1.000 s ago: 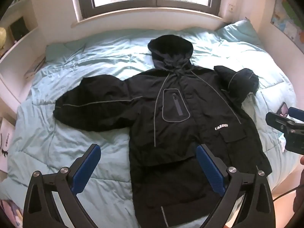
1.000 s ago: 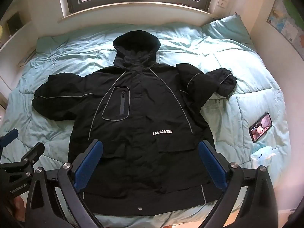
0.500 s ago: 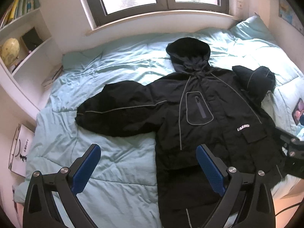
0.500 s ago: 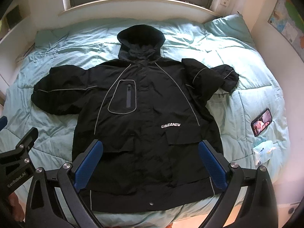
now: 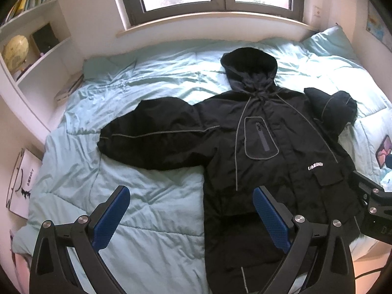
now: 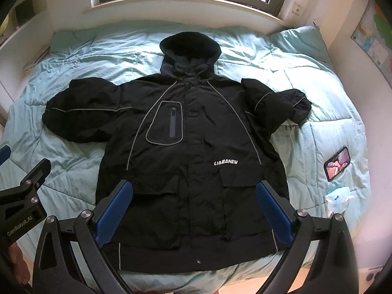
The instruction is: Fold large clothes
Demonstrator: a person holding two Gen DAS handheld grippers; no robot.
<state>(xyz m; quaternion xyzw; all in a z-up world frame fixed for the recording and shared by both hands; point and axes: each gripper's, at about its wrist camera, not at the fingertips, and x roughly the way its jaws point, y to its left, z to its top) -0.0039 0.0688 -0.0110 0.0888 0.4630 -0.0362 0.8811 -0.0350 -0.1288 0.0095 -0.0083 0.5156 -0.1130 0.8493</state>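
A black hooded jacket (image 6: 193,152) lies flat, front up, on a light blue duvet (image 6: 318,112); it also shows in the left wrist view (image 5: 257,147). Its left sleeve (image 5: 152,137) is stretched out sideways; its right sleeve (image 6: 274,105) is bent back on itself. My left gripper (image 5: 191,210) is open and empty, above the duvet beside the jacket's lower left side. My right gripper (image 6: 194,203) is open and empty, above the jacket's lower front. Each gripper shows at the edge of the other's view.
A phone (image 6: 336,163) and a tissue pack (image 6: 339,196) lie on the duvet at the right. A pillow (image 6: 301,41) sits at the far right corner. Shelves with a globe (image 5: 16,49) stand left of the bed. A window sill (image 5: 210,22) runs behind it.
The left gripper has swung left, so the jacket has shifted right in its view and the shelves appear. The right gripper has drifted slightly. Both stay open.
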